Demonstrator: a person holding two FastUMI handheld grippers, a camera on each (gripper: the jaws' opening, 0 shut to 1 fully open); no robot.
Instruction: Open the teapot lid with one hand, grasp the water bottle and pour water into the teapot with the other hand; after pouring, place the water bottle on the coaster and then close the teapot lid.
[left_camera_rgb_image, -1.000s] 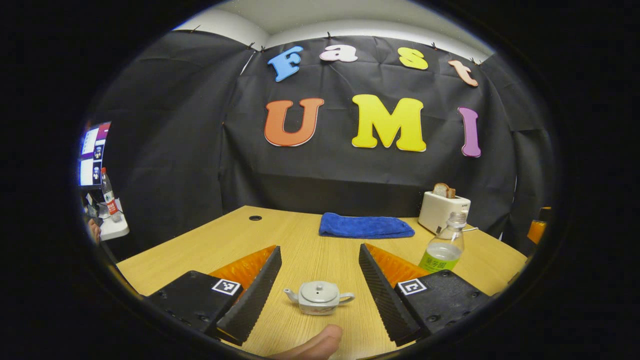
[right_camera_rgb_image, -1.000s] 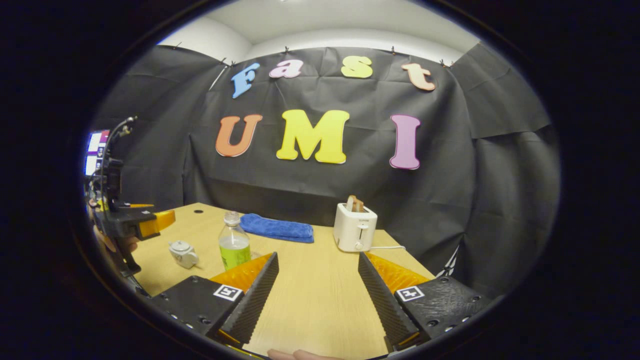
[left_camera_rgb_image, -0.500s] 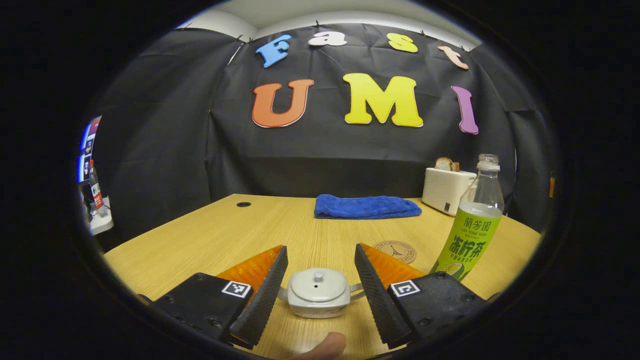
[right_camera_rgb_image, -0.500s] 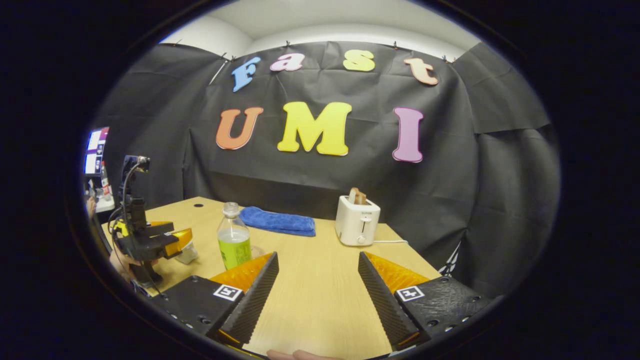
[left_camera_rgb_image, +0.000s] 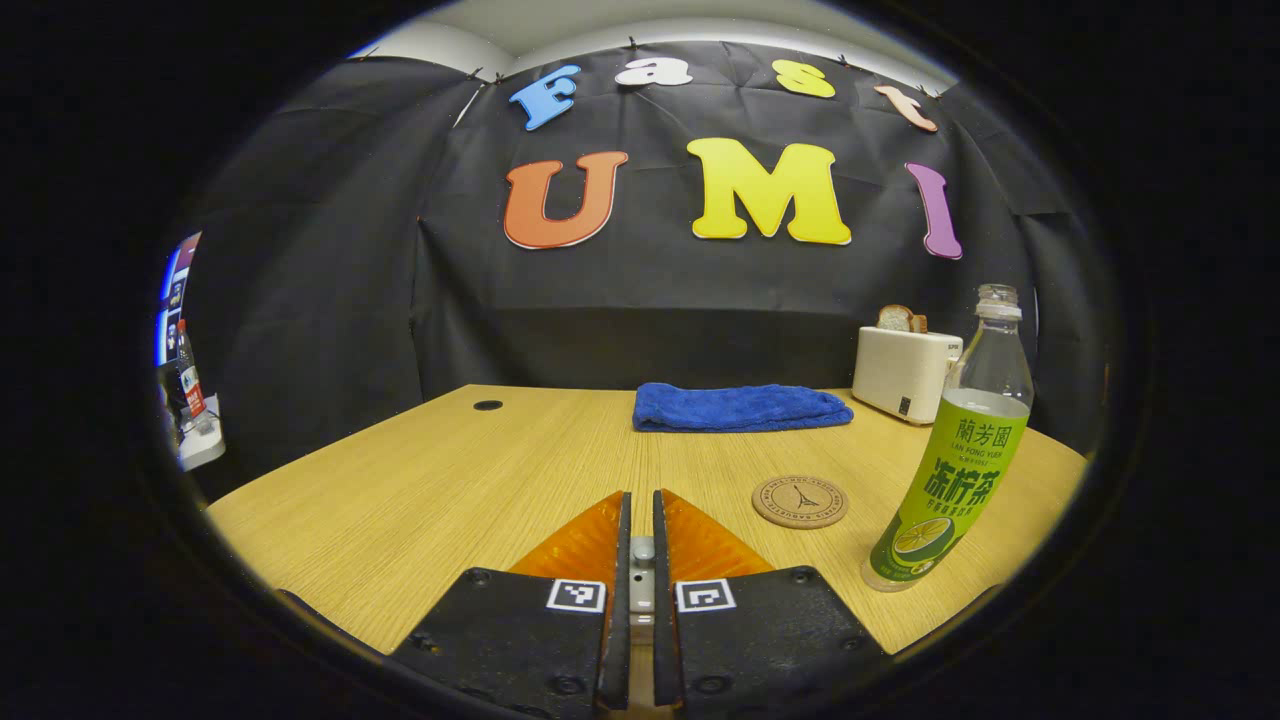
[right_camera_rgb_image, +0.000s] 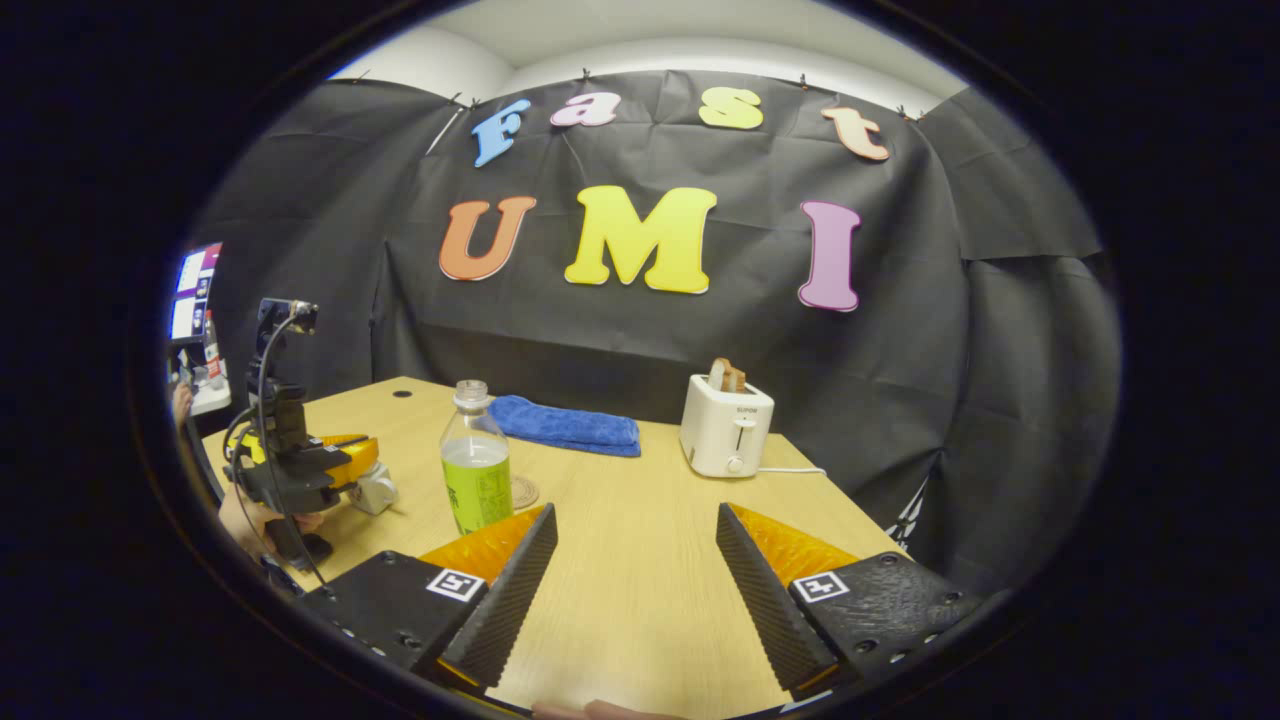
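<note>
In the left gripper view, our left hand-held gripper (left_camera_rgb_image: 640, 545) has its fingers almost together, pinching a small grey knob (left_camera_rgb_image: 642, 549). The teapot (right_camera_rgb_image: 374, 491) under it is hidden there. In the right gripper view we see only a bit of the teapot, on the table (right_camera_rgb_image: 640, 560) behind that gripper. The water bottle (left_camera_rgb_image: 950, 470) stands upright just beside the coaster (left_camera_rgb_image: 800, 501). Our right hand-held gripper (right_camera_rgb_image: 632, 560) is wide apart, holding nothing.

Left gripper (left_camera_rgb_image: 640, 545) has its 2 fingers pinched nearly together, low over the table. Right gripper (right_camera_rgb_image: 632, 560) sits with fingers spread wide apart, gripping nothing.
</note>
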